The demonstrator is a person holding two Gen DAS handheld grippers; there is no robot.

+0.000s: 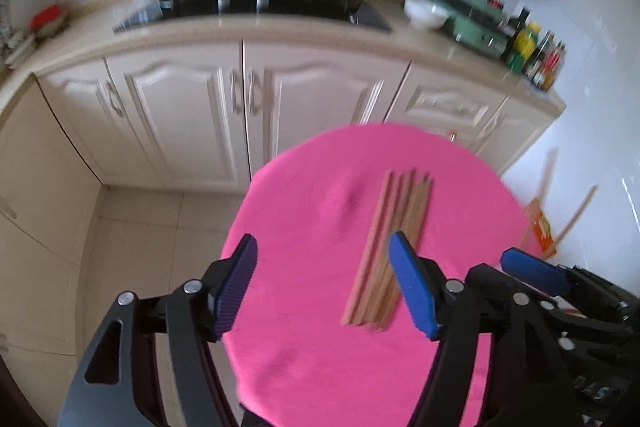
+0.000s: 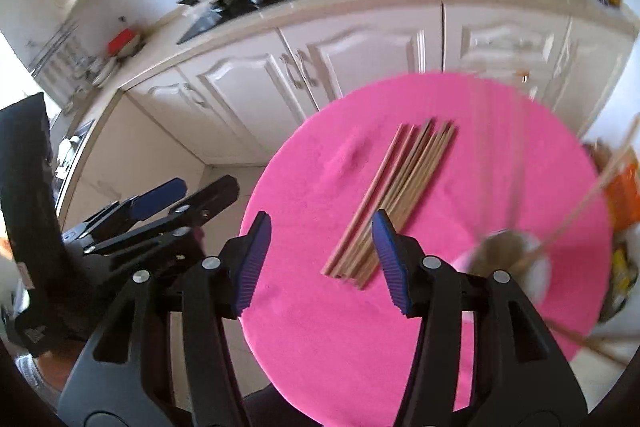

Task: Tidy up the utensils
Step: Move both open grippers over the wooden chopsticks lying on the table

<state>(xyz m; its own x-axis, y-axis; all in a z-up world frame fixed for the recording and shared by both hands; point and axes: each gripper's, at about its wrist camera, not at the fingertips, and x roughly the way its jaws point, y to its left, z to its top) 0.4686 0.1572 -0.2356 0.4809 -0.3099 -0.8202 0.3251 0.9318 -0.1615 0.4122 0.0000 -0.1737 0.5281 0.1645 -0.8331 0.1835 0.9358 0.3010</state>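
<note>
A: Chopsticks (image 1: pixel 386 255) status?

B: Loose bundle of wooden sticks, lying flat on the pink cloth (image 1: pixel 312 219), right of centre. Tips fan out toward the cabinets (image 1: pixel 208 107); near ends roughly aligned. Same bundle in the right wrist view (image 2: pixel 394 203), centre of the cloth (image 2: pixel 320 307).

A: Left gripper (image 1: pixel 324 287)?

B: Jaws wide apart, nothing between them. Right blue pad (image 1: pixel 412 285) overlaps the near end of the bundle in frame; cannot tell whether it touches or sits above. Left pad sits over the cloth's left edge.

A: Right gripper (image 2: pixel 320 261)?

B: Also spread wide, holding nothing. Near ends of the sticks fall inside the gap, closer to the right finger. Contact unclear, frames are motion-blurred.

A: Grippers relative to each other?

B: Side by side. Right one's blue finger (image 1: pixel 532 269) shows at the right edge of the left view; left one (image 2: pixel 160 201) at the left of the right view.

A: Anything else on the table?

B: Blurred cup-like container (image 2: pixel 508 255) near the right edge of the cloth, thin stick slanting from it. Detail not readable.
</note>
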